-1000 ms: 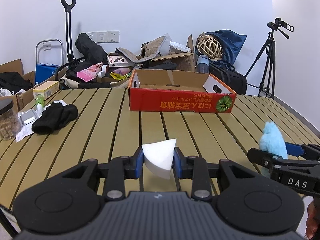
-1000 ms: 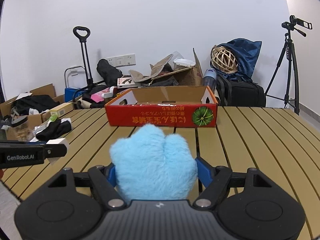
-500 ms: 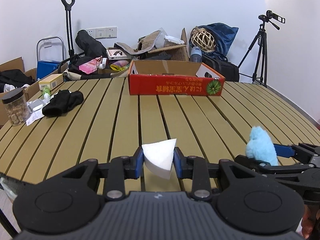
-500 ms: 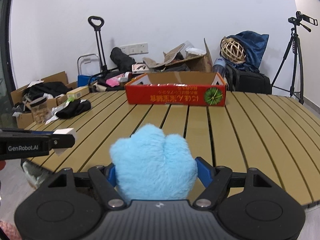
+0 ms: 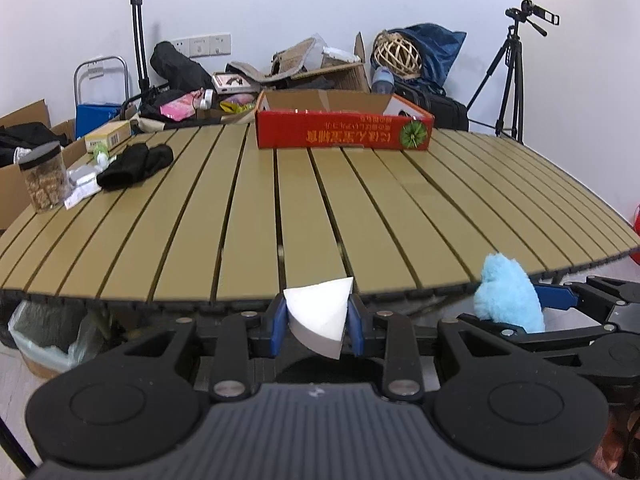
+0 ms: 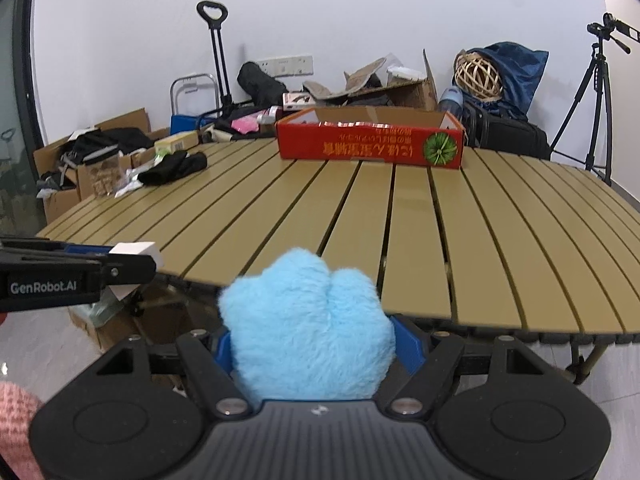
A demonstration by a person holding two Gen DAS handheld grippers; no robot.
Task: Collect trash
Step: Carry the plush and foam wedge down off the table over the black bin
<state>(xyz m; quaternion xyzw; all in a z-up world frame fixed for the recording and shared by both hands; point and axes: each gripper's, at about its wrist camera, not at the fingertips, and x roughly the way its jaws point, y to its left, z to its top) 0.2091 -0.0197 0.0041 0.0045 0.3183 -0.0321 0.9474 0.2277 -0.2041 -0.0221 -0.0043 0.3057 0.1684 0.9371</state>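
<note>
My left gripper is shut on a white wedge-shaped foam piece and holds it just off the near edge of the slatted table. My right gripper is shut on a fluffy light-blue plush piece, also off the near edge. The plush piece shows at the right of the left wrist view. The foam piece and left gripper show at the left of the right wrist view. A lined trash bin stands on the floor under the table's left side.
A red cardboard box sits open at the table's far side. A black cloth, a jar and papers lie at the far left. Boxes, bags, a trolley and a tripod stand behind the table.
Both grippers have pulled back from over the table to beyond its near edge, still holding the foam and the plush. The table edge and the bin under it have come into view.
</note>
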